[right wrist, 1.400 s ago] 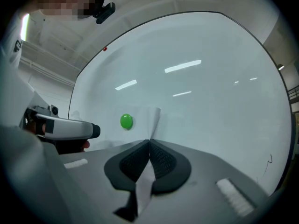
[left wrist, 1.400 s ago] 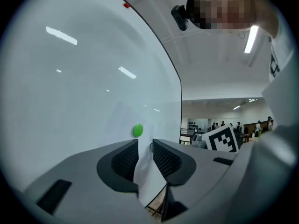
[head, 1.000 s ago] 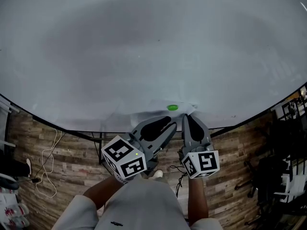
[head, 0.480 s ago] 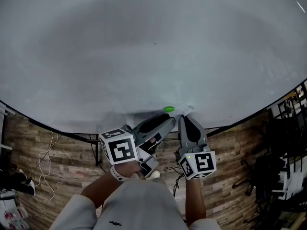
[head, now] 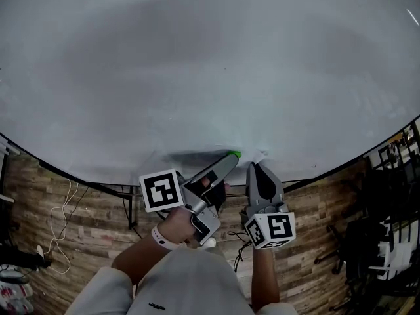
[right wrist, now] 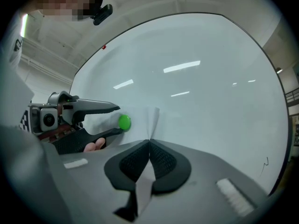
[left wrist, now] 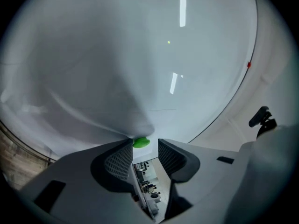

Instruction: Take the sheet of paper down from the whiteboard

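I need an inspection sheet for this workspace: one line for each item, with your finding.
Surface: whiteboard, upright and glossy, with ceiling lights reflected in it.
Job's things: sheet of paper on the board, with a green magnet on it; one edge is lifted into a fold.
Clutter: nothing seen.
Grippers: right gripper is shut on the sheet's fold; left gripper has its jaws opening, with the magnet between their tips.
Cables: white cable on the floor at left; dark cable below the board.
Surroundings: wood-pattern floor; dark furniture at right.
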